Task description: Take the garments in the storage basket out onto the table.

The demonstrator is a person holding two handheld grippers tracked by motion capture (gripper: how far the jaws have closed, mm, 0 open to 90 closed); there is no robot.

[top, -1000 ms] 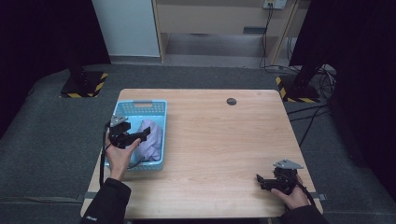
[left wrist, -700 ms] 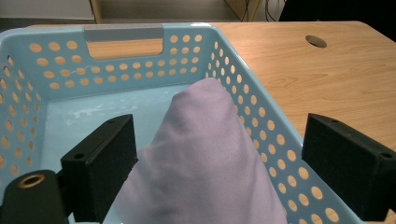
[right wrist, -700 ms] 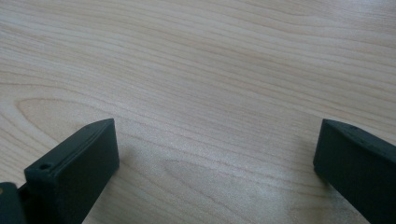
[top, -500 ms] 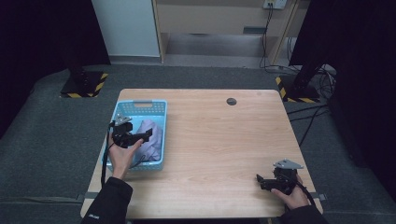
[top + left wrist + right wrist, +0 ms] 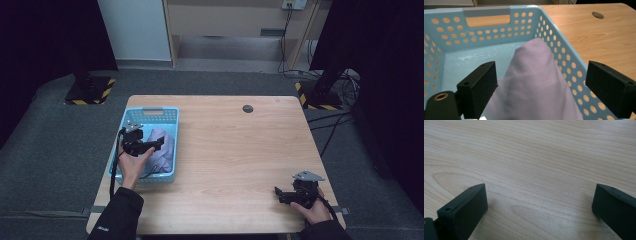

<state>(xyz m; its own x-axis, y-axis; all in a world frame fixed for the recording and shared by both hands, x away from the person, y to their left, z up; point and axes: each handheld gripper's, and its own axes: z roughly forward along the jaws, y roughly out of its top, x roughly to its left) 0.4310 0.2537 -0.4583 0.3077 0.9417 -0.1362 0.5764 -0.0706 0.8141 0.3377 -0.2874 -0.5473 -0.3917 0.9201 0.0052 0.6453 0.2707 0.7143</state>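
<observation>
A light blue perforated basket (image 5: pixel 151 113) stands at the table's left side, with a lilac cloth (image 5: pixel 162 146) bunched inside it. In the left gripper view the cloth (image 5: pixel 536 82) rises in a peak against the basket's right wall (image 5: pixel 564 62). My left gripper (image 5: pixel 156 143) hovers over the basket, open, its jaws wide on either side of the cloth's peak without pinching it. My right gripper (image 5: pixel 279 192) rests low near the table's front right corner, open, with bare wood (image 5: pixel 536 170) between its jaws.
A small dark round hole (image 5: pixel 247 108) marks the wooden table (image 5: pixel 240 150) near its far edge. Beyond the table lie grey floor mats, black stands with yellow-striped bases (image 5: pixel 90 92) and loose cables (image 5: pixel 330 130) at the right.
My left gripper has shifted slightly over the basket toward the cloth. The right gripper has stayed still.
</observation>
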